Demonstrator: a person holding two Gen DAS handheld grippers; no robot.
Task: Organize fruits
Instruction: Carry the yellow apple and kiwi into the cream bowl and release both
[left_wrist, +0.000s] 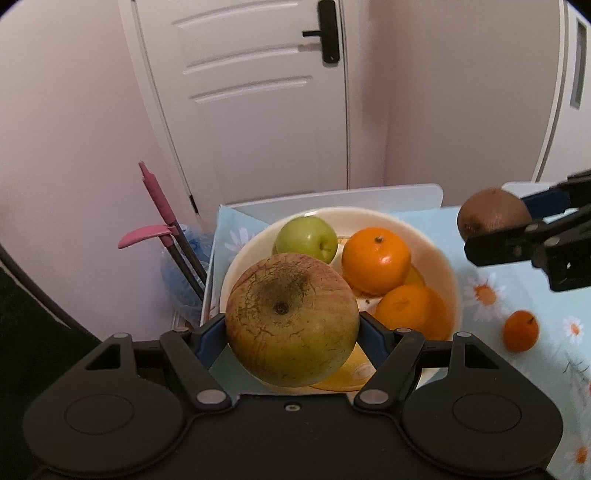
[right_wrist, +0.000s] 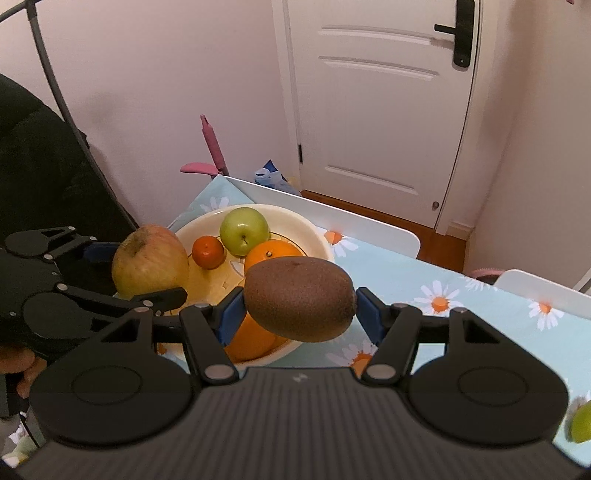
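Left tongs (left_wrist: 291, 332) clamped on a large yellow-brown apple (left_wrist: 291, 319), blue pads against its two sides, stem pit facing the camera; held in the air over the near-left rim of the cream bowl (left_wrist: 452, 273). Right tongs (right_wrist: 299, 306) closed on a kiwi (right_wrist: 300, 299), long axis lying across from pad to pad, gripped at its ends, hovering over the bowl's near-right rim.

Bowl standing at the far left corner of the desk (right_wrist: 424, 273), on the daisy-print cloth. Inside already: green apple (left_wrist: 306, 238) at the back, orange (left_wrist: 376, 260) beside it, another orange (left_wrist: 410, 308) nearer, and a small mandarin (right_wrist: 208, 252) seen only from the right wrist.

Key relation: bowl directly ahead of and below both loads, free space apparently on the near side, under the big apple. Left tongs judged nearer to that gap; kiwi further right, with the oranges between it and the bowl floor. Likely risk: the two tongs crowding each other over one bowl, or the kiwi rolling off the piled oranges.

Loose on the cloth: small mandarin (left_wrist: 520, 330) right of the bowl, green fruit (right_wrist: 581, 422) near the right edge. Pink-handled broom (left_wrist: 155, 206) beyond the desk's left edge, clear of everything.
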